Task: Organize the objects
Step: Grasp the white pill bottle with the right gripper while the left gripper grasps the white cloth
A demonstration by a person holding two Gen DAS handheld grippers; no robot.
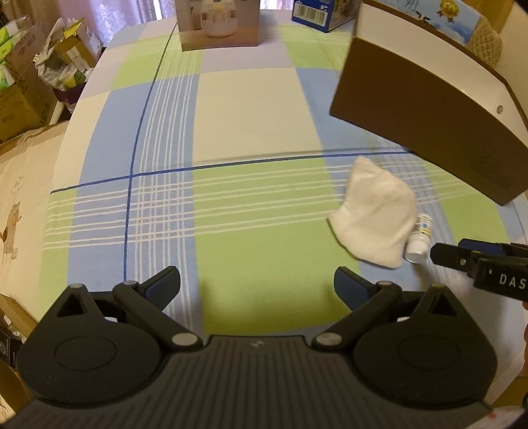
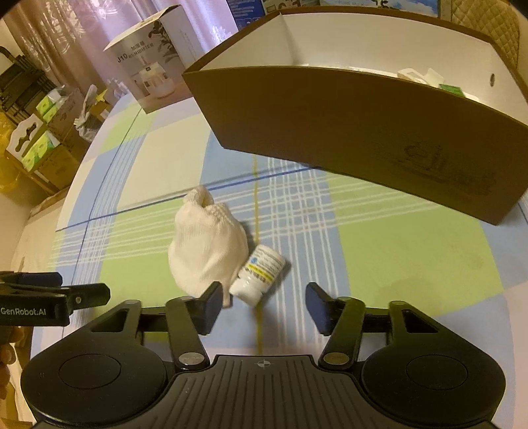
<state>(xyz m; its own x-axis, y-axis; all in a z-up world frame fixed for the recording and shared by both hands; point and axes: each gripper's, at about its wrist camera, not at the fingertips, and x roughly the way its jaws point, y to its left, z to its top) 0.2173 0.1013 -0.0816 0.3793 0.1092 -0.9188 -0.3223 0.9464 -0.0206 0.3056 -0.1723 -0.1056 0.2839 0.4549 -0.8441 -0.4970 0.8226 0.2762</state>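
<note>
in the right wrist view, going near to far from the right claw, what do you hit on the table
right claw → small white bottle lying on its side → brown storage box, already holding some items → humidifier carton at the far left edge

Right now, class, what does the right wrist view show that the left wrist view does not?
Only the right wrist view looks inside the brown box, where small packets lie. Only the left wrist view shows the blue carton at the table's far edge. Both show the white cloth, the small bottle touching it, and the checked tablecloth.
</note>
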